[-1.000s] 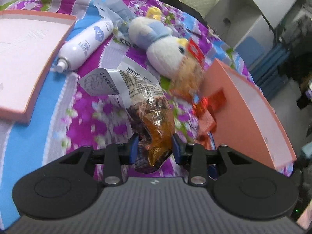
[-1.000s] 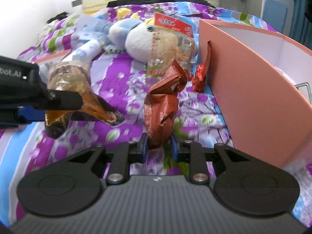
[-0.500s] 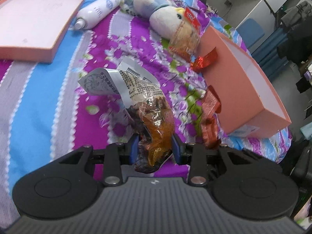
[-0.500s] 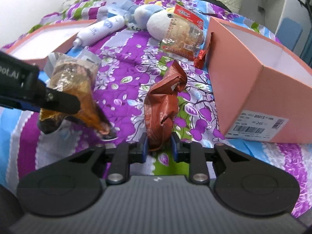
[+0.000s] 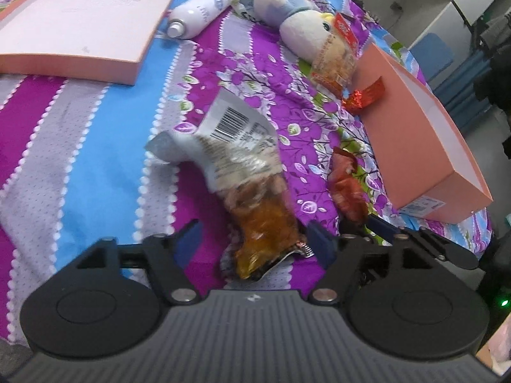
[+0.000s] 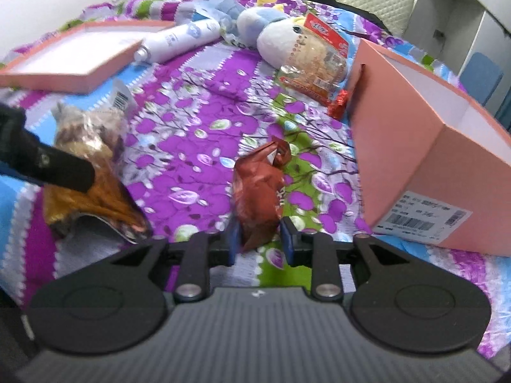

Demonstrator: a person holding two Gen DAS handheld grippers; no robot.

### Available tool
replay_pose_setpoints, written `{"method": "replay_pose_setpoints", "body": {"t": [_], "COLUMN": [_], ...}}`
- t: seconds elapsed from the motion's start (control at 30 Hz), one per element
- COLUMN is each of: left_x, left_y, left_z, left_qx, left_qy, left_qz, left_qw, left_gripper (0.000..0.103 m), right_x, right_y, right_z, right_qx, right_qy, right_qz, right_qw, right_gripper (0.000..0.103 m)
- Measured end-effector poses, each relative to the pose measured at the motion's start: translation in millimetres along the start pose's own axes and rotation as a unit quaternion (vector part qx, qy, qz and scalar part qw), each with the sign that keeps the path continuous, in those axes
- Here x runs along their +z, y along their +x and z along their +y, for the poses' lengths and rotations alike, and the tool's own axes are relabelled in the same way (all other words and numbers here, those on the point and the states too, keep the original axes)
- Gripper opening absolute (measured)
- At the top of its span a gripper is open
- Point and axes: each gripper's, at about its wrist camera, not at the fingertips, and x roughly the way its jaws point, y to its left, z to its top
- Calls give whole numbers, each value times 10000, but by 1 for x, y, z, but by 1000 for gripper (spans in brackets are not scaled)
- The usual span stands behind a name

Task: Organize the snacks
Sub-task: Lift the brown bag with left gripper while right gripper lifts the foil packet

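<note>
My left gripper [image 5: 252, 242] is open. The clear snack bag with orange-brown contents [image 5: 255, 198] lies loose between its spread jaws on the bedspread; it also shows in the right wrist view [image 6: 92, 175]. My right gripper [image 6: 258, 244] is shut on a crumpled red-brown snack packet [image 6: 260, 188], also seen in the left wrist view [image 5: 346, 182]. The open pink box [image 6: 424, 146] stands to the right. A bread snack pack [image 6: 314, 67] leans on the plush, and a small red wrapper [image 6: 340, 103] lies against the box wall.
A pink box lid [image 5: 83, 28] lies at the far left. A white spray bottle [image 5: 199, 12] and a white-and-blue plush toy [image 5: 293, 22] lie at the back. All rest on a purple floral and striped bedspread [image 6: 198, 134]. Cabinets stand beyond the bed.
My left gripper has opened and let go of the clear snack bag, which now lies on the bedspread. Both grippers pulled back from the box; the right still holds the red-brown packet.
</note>
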Motion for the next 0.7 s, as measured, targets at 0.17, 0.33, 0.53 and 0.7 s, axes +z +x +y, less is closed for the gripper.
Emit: {"method": "replay_pose_setpoints", "body": {"t": [0.17,0.33,0.53,0.7], "left_x": [-2,1,5,8], "left_y": [-9,-13,-5,-2], "left_z": [6,-3,-10,-19], "left_qx": [-73,-44,146,197], "left_qy": [-374,-422,-476,-460], "left_qz": [26,-10,28,-57], "left_qw": [9993,9991,9988,9987], "left_gripper": [94,97,98,97], "right_x": [-4,-1,9,13], "right_y": [-12,-20,0,19], "right_z": [-1,-13,-25,-19], "right_qx": [397,600,666,824], "right_qy": [169,527,626,600], "right_qz": [-172,-446,-536,-384], "right_qw": [9989,9958,9944,9941], "right_gripper": [81,81,79,71]}}
